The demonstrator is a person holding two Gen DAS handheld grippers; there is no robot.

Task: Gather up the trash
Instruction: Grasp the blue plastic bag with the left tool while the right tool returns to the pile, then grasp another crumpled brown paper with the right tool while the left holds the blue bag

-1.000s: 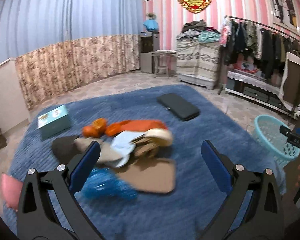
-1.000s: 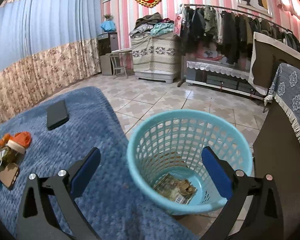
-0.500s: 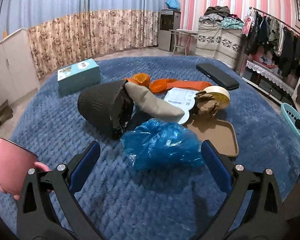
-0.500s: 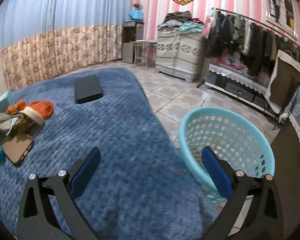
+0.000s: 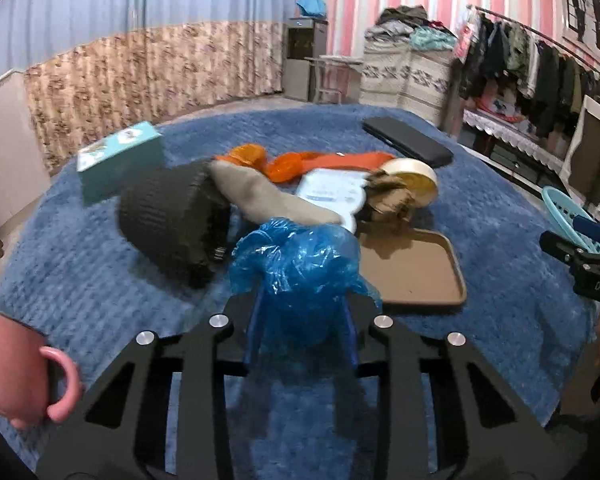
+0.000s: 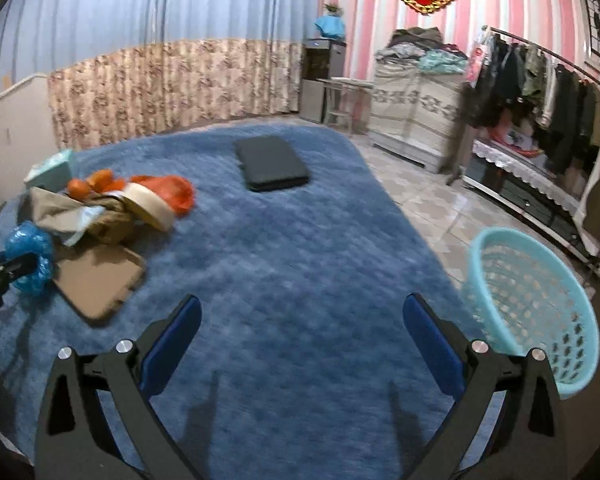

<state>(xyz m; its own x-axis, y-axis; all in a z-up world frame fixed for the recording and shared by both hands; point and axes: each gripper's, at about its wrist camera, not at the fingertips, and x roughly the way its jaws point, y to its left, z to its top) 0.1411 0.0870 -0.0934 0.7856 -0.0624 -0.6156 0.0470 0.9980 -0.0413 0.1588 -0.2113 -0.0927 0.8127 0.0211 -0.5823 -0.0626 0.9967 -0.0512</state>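
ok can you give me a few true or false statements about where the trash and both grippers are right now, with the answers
1. The left gripper is shut on the blue plastic bag. True; its jaws have just been closing on it.
2. The right gripper holds the black case. False: it is open and empty, and the black case lies apart on the blue blanket.
3. The teal basket sits on the blanket. False: it stands off the blanket's edge, to the right gripper's right.
4. A brown tray lies beside the blue plastic bag. True.
5. A pink mug shows at the left gripper view's lower left. True.
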